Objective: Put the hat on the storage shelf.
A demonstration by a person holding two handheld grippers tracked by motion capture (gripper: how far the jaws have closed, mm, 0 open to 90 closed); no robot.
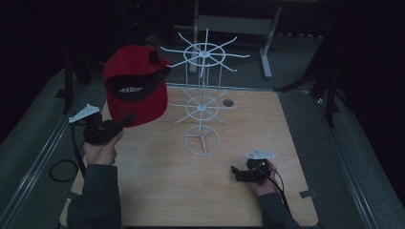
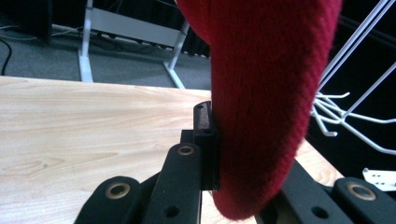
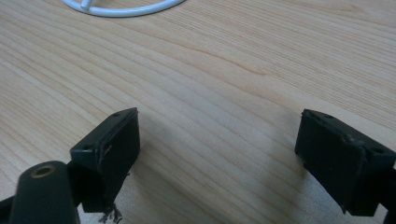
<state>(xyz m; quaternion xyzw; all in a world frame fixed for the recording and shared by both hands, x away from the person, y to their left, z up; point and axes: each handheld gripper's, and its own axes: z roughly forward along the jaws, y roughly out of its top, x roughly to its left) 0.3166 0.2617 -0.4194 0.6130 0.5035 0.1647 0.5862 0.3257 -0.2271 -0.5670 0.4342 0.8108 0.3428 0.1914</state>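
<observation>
from above, on the light wooden tabletop (image 1: 157, 186), a white wire display rack with spoked rings (image 1: 203, 102) stands upright near the far middle, its ring base resting on the wood. the left tongs (image 1: 125, 120) are raised at the left edge, clamped on the brim of a red baseball cap with a black band bearing white lettering (image 1: 136, 86); the cap hangs in the air, tilted, just left of the rack's upper spokes and apart from them. the lettering is too blurred to read. the right tongs (image 1: 235, 171) sit low over the near right of the tabletop, well apart from the rack; their gap cannot be judged from here.

along the left tongs (image 2: 219, 154), the red knit fabric of the cap (image 2: 266, 93) is pinched between the black jaws, with white wire hooks of the rack (image 2: 345, 112) off to the right.

along the right tongs (image 3: 217, 149), the jaws stand wide apart and hold nothing, bare wood grain between them, and a curve of the rack's white base ring (image 3: 126, 9) lies at the top edge.
</observation>
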